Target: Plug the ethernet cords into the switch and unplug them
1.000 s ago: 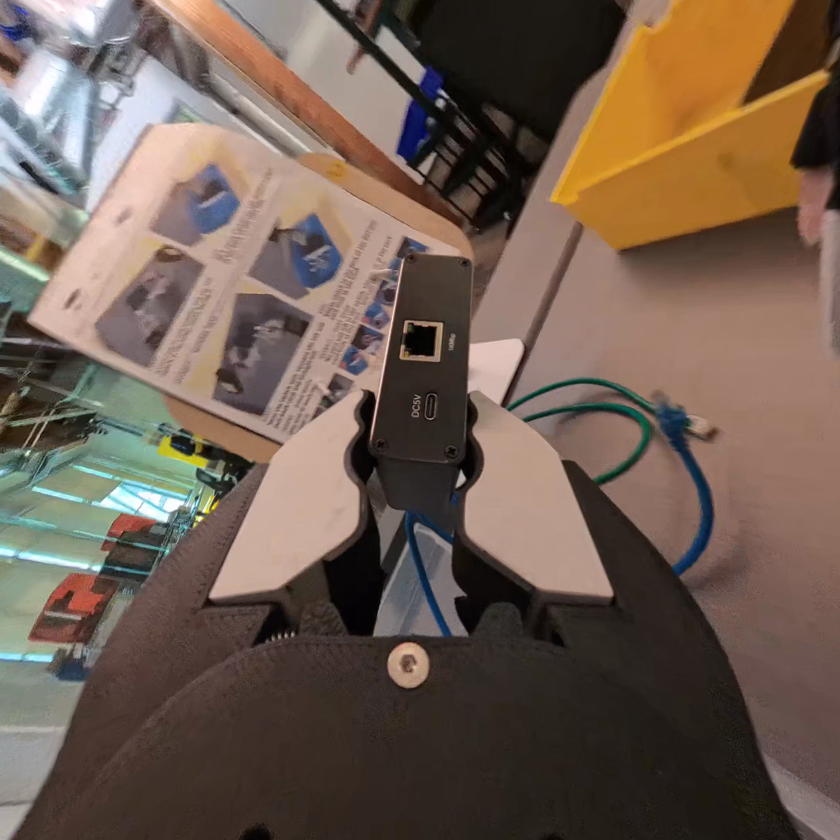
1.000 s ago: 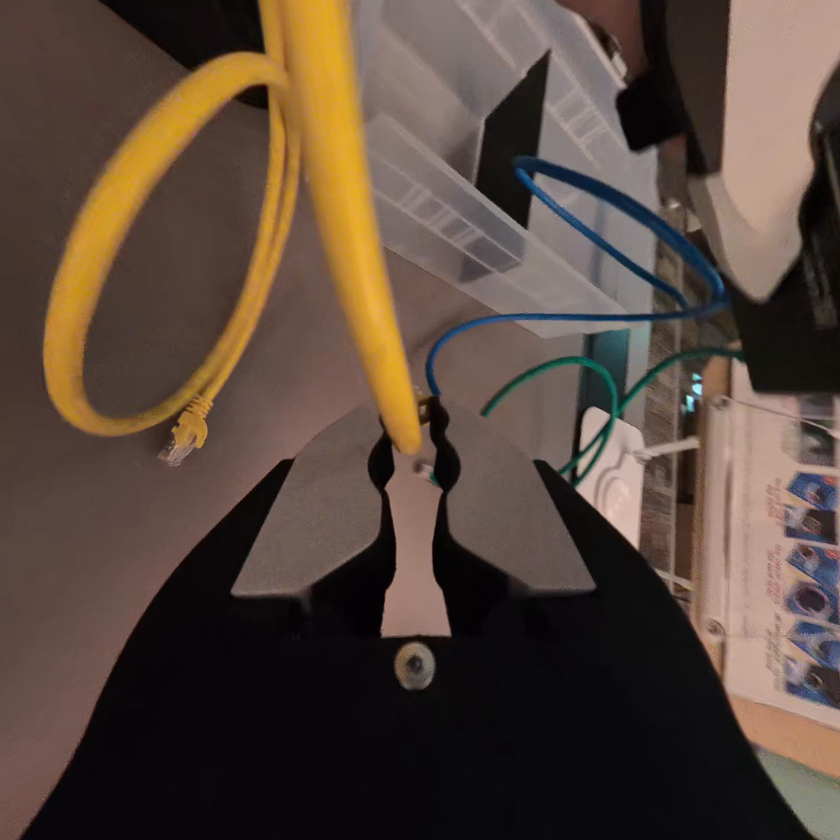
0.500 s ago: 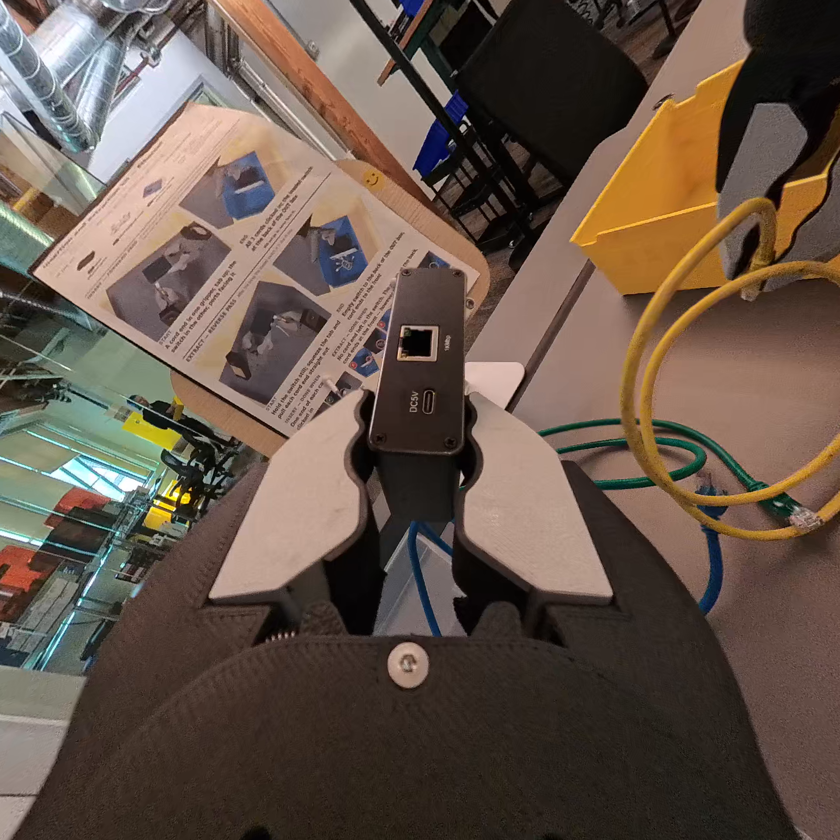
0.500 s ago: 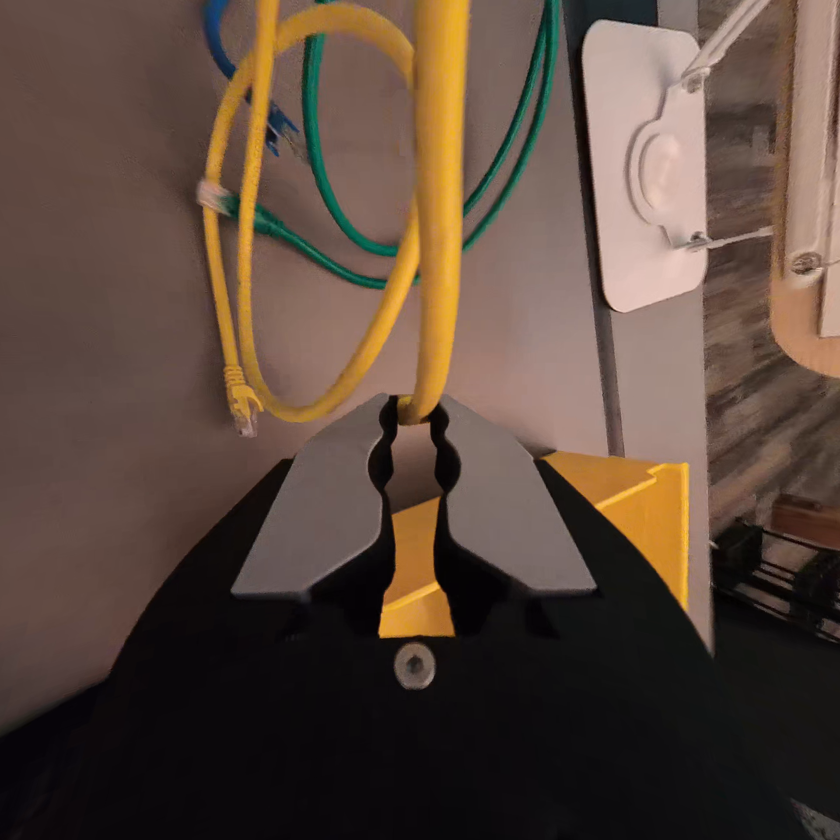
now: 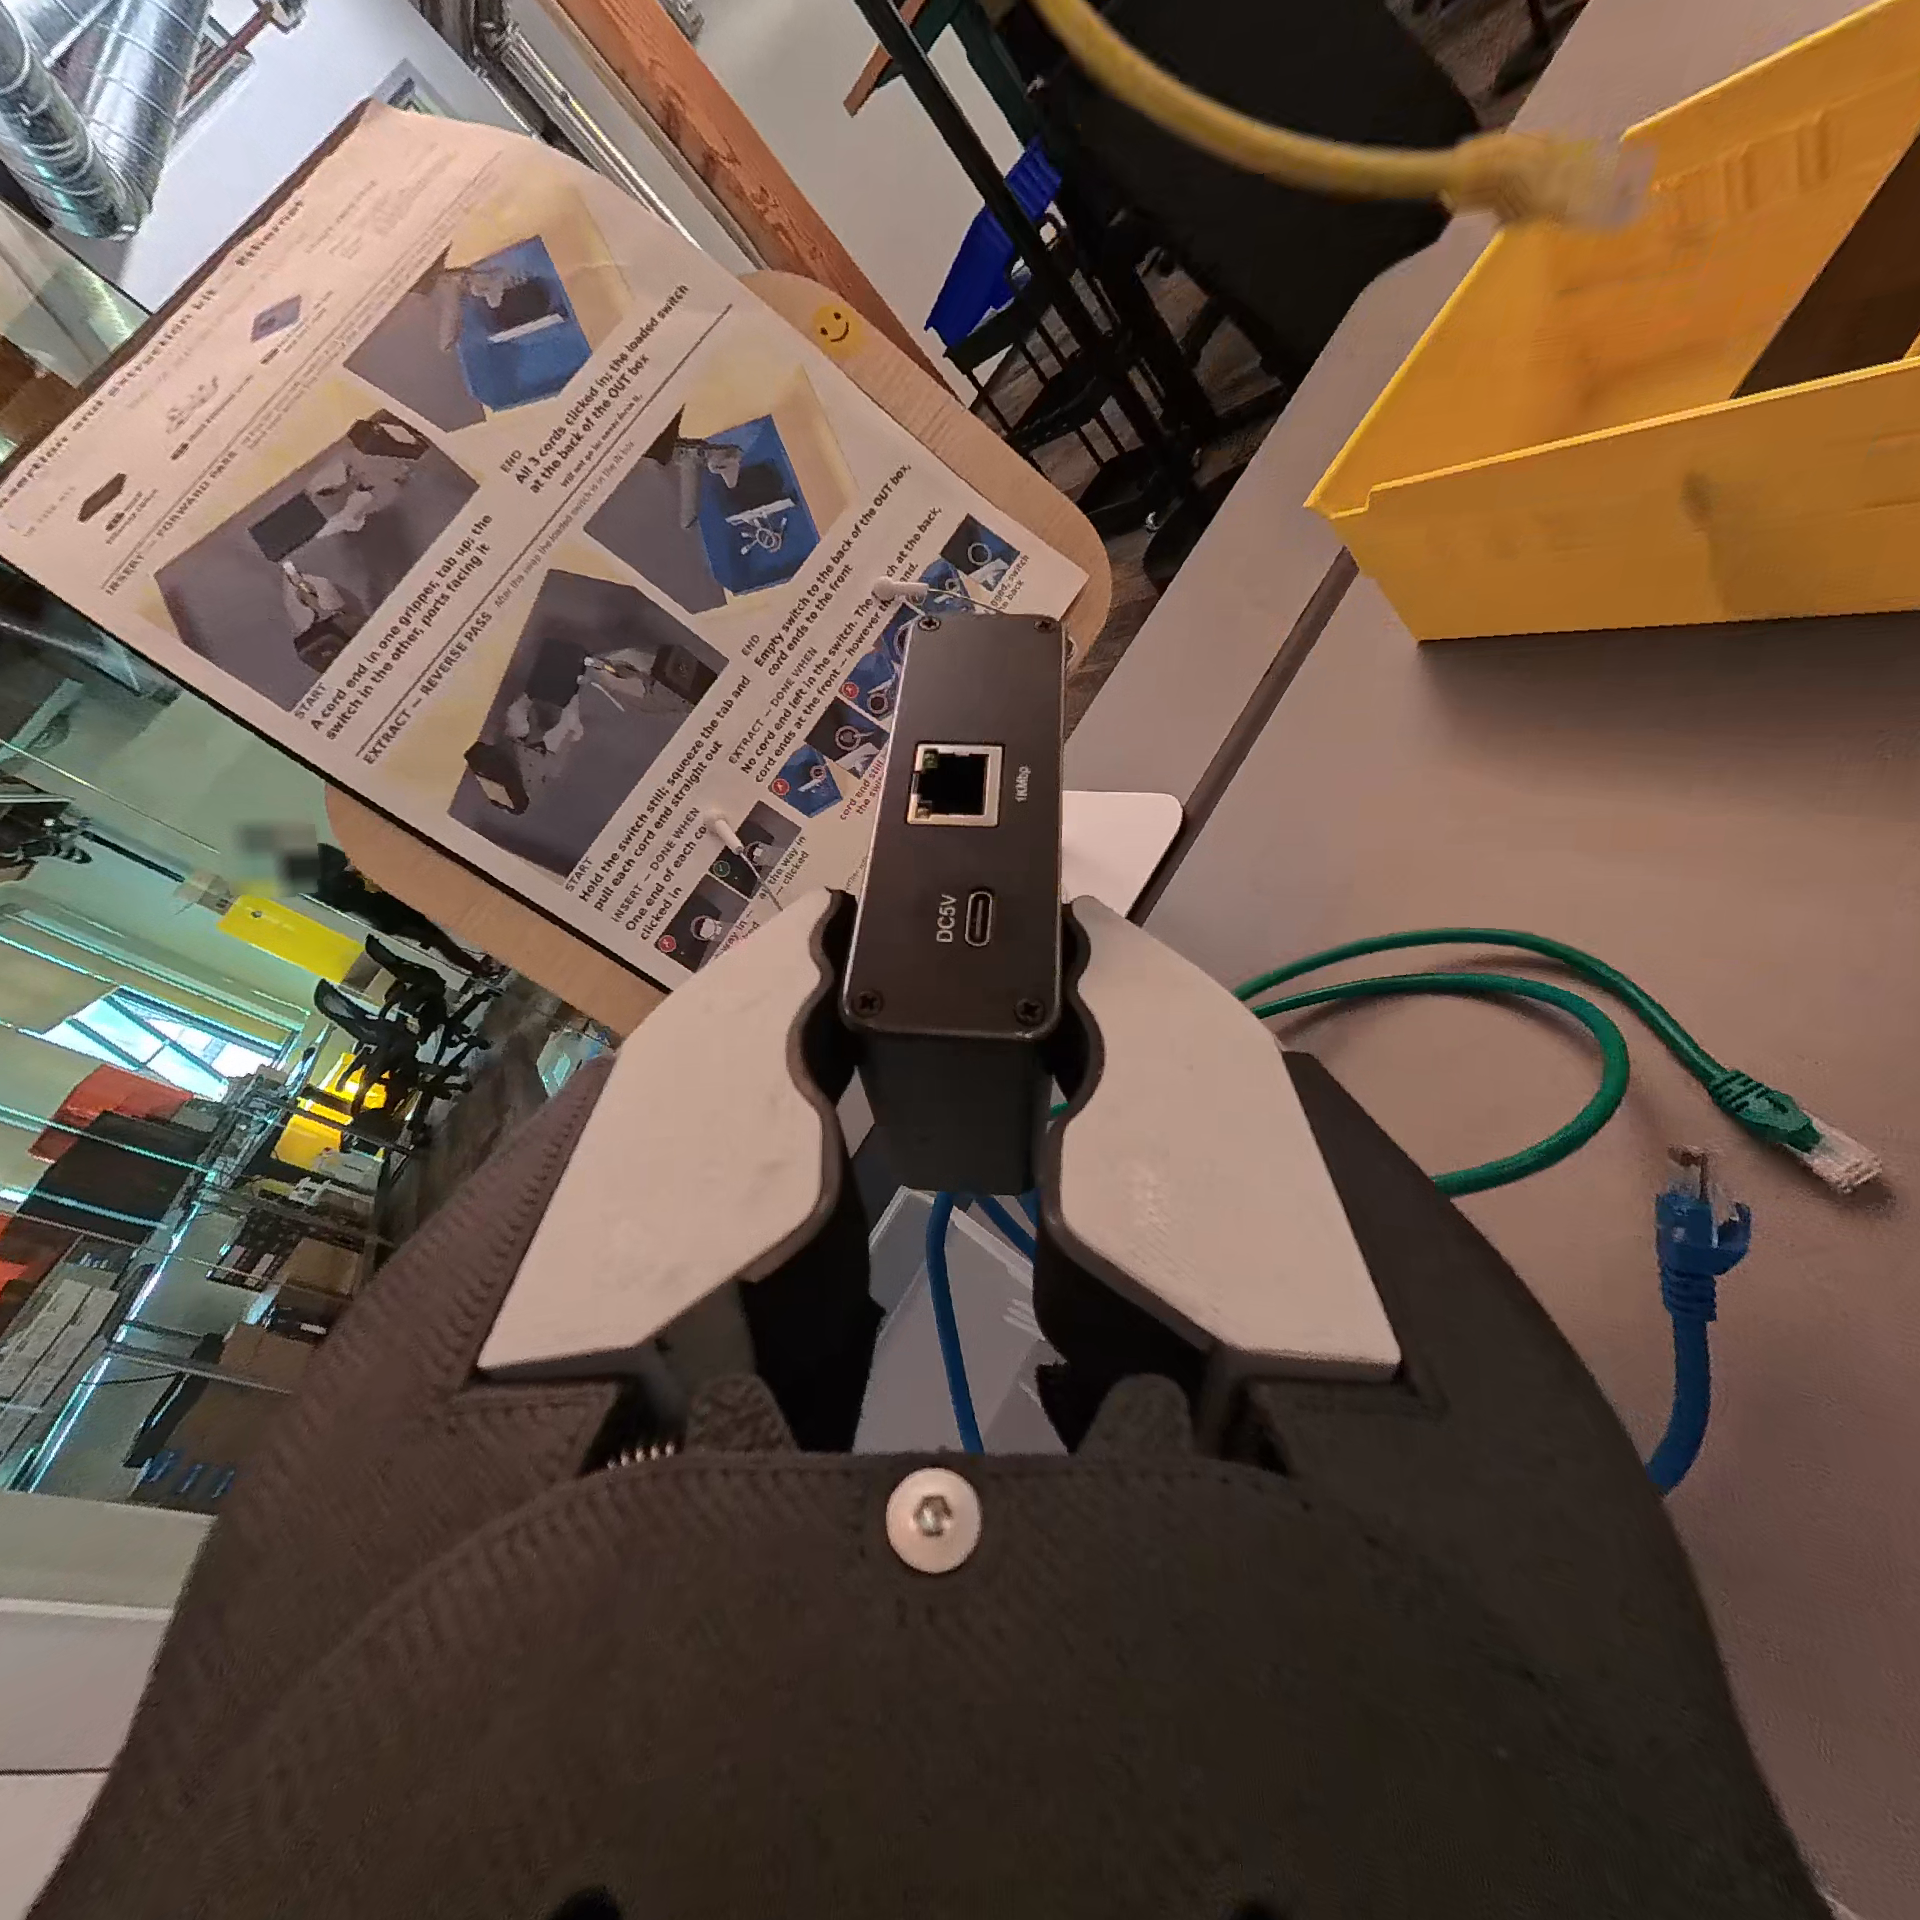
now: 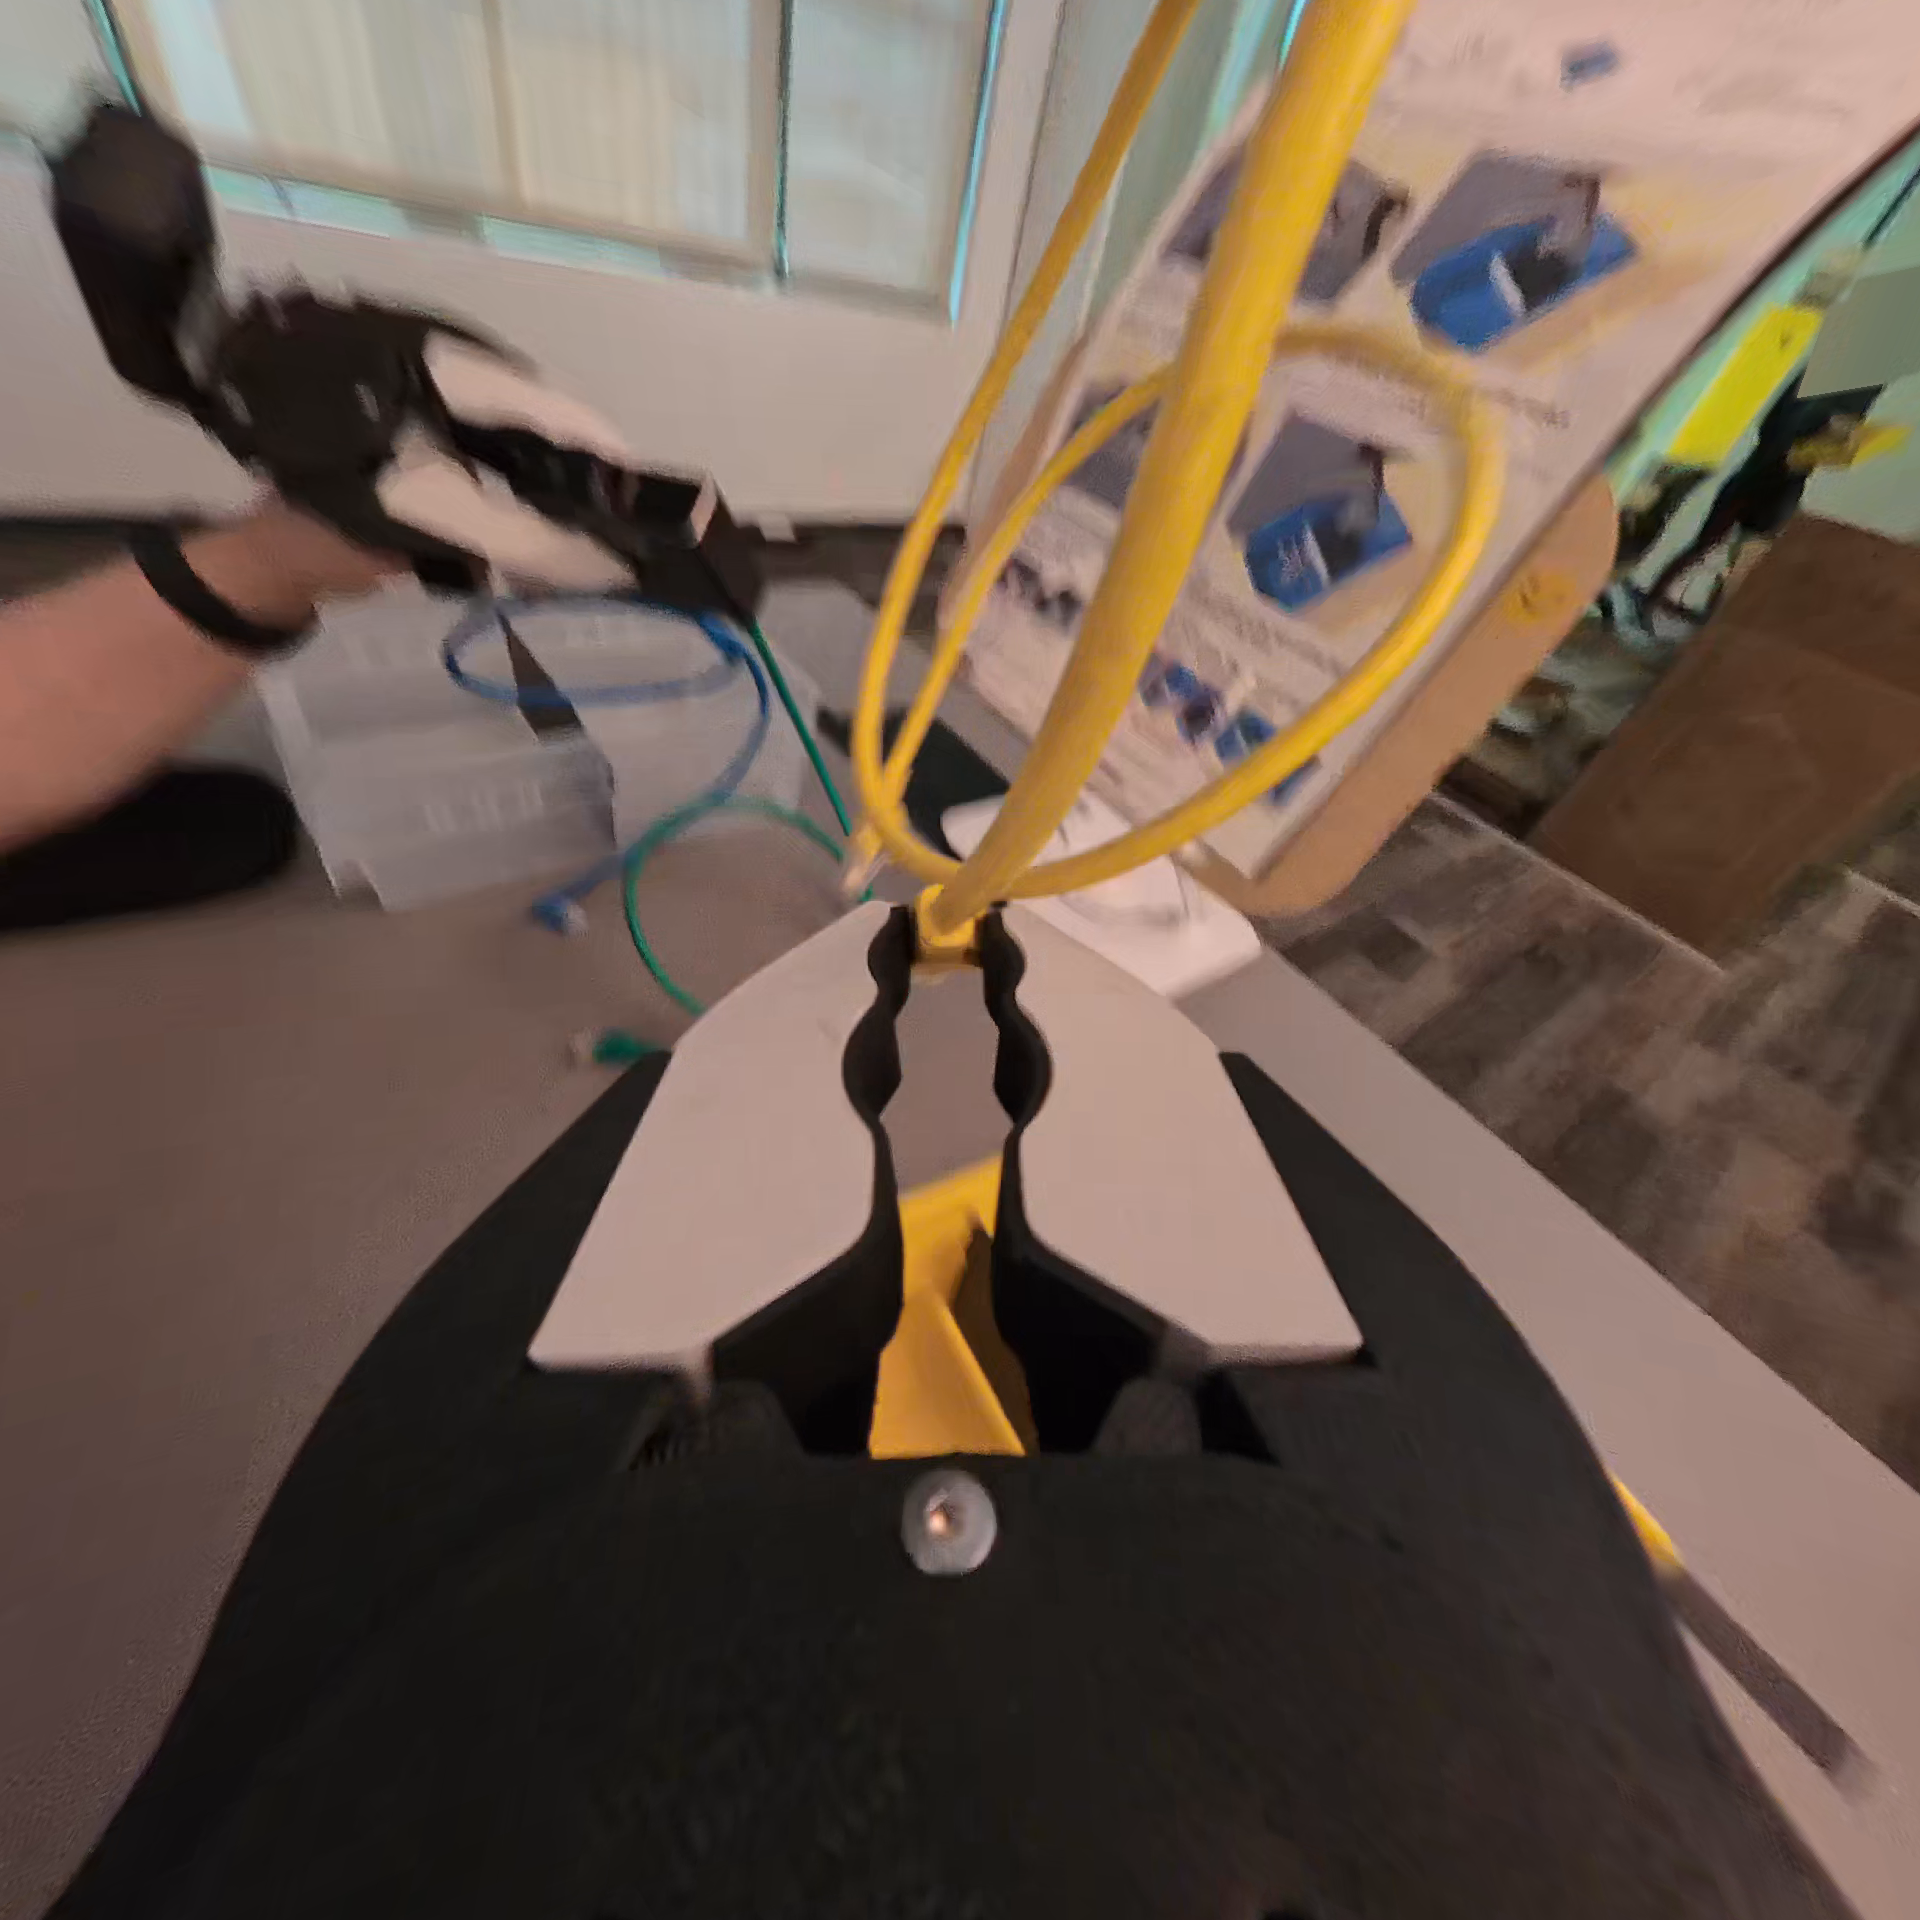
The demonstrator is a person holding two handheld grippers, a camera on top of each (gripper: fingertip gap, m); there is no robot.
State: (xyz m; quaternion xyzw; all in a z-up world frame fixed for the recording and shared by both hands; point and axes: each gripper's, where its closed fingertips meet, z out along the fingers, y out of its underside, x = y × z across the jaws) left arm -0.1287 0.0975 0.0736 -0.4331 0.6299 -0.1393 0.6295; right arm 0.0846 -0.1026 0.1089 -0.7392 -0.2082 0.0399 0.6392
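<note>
My left gripper [image 5: 951,935] is shut on the black switch [image 5: 961,831], held upright with one empty port facing the camera. A blue cord [image 5: 951,1309] runs down from under the switch. Its free plug [image 5: 1694,1236] and the green cord's plug [image 5: 1797,1132] lie on the grey table. My right gripper [image 6: 945,920] is shut on one plug of the yellow cord [image 6: 1174,520], whose loops rise in front of it. The other yellow plug [image 5: 1548,182] hangs in the air, upper right in the left wrist view. The left gripper with the switch [image 6: 675,520] shows blurred at the left.
A yellow bin [image 5: 1610,468] stands at the table's right. An instruction sheet on a wooden board [image 5: 520,520] stands behind the switch on a white base [image 5: 1117,842]. A clear plastic box [image 6: 447,790] sits under the left gripper. A person's hand [image 6: 125,623] holds that gripper.
My right gripper has swung up from facing the table to facing the board and left gripper. The yellow cord has lifted off the table. The left gripper has kept the switch still.
</note>
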